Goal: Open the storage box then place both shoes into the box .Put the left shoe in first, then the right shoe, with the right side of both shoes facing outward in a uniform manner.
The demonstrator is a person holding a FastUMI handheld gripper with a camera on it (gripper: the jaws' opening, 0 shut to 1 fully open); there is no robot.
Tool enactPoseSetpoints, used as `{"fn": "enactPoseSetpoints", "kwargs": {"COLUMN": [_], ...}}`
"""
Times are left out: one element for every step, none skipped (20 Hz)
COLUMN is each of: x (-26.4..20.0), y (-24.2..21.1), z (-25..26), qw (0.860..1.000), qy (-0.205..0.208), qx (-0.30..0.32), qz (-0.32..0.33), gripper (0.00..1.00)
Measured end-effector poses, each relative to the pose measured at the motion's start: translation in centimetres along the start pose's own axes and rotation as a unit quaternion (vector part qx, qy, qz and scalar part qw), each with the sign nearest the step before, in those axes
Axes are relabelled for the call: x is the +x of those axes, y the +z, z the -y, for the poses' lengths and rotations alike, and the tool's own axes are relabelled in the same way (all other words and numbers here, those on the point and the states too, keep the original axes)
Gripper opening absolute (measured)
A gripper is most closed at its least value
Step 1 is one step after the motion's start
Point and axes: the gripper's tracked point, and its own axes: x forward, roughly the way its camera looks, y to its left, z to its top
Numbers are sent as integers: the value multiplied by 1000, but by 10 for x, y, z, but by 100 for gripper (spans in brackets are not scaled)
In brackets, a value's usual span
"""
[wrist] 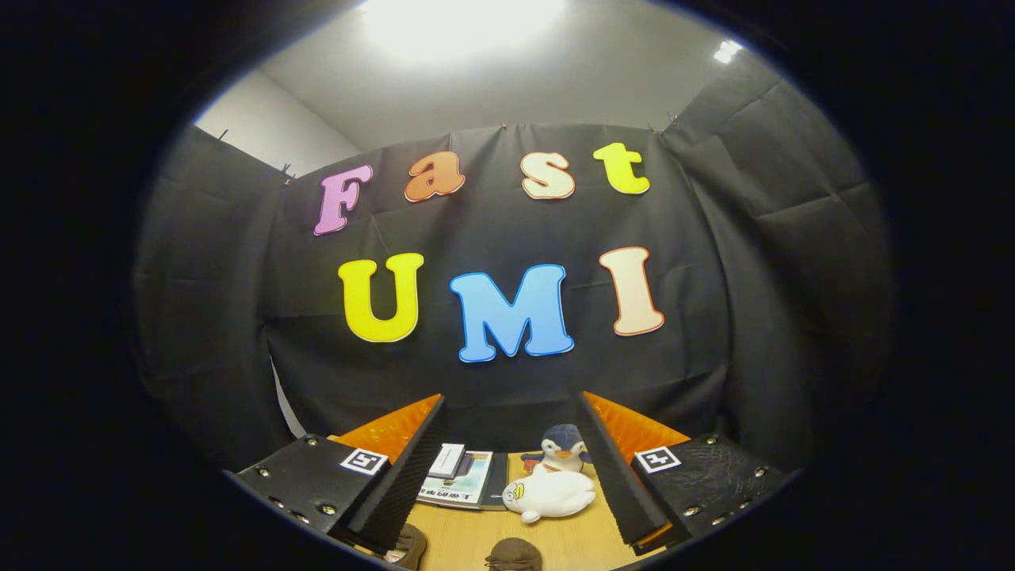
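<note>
Tool state: my tool (511, 484) has its two fingers spread wide, with nothing between them but open air and the tabletop below.
Tool aim: I am holding it high and tilted up, so most of what I get is the booth wall and ceiling; just a thin strip of the work surface sits under the fingers.
Tabletop: a wooden tabletop (571, 539) runs beneath and beyond the fingers.
Beyond the fingers: a white plush seal (551, 493) lies between the fingertips and a little past them, with a plush penguin (563, 446) sitting right behind it. Towards the left finger there is a stack of books (460, 476) lying flat.
Close under the tool: two brown rounded shapes (514, 553) poke up right below the fingers, one nearer the left finger. I judge they may be the toes or tops of the shoes, but too little shows for me to be sure, and I cannot tell left from right.
Storage box: I cannot place it from here, so I cannot say whether it is open or closed.
Progress: I judge the task is at or near its start. I hold nothing, and no shoe is seen boxed.
Left to do: find and open the box, then left shoe, then right shoe, right sides outward.
</note>
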Motion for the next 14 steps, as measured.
{"fn": "enactPoseSetpoints", "kwargs": {"x": [2, 5, 7, 11, 14, 17, 20, 24, 28, 32, 35, 38, 40, 41], "y": [-5, -10, -15, -21, -27, -34, -42, -53, -62, -71, -78, -87, -95, -103], "z": [-1, -2, -5, -8, -10, -11, -12, -17, -24, -31, -38, -44, -53, -64], "qw": [1000, 1000, 1000, 1000, 999, 999, 999, 998, 997, 995, 994, 992, 990, 987], "qy": [6, 11, 18, 26, 33, 38, 42, 50, 59, 69, 78, 87, 99, 111], "qx": [0, 2, 3, 3, 1, 1, 4, 9, 17, 23, 29, 35, 41, 46], "qz": [-4, -8, -12, -16, -20, -26, -34, -45, -55, -64, -74, -84, -93, -103], "gripper": [98, 98, 98, 98, 98, 98, 98, 98, 98, 98, 98, 98, 98, 98]}}
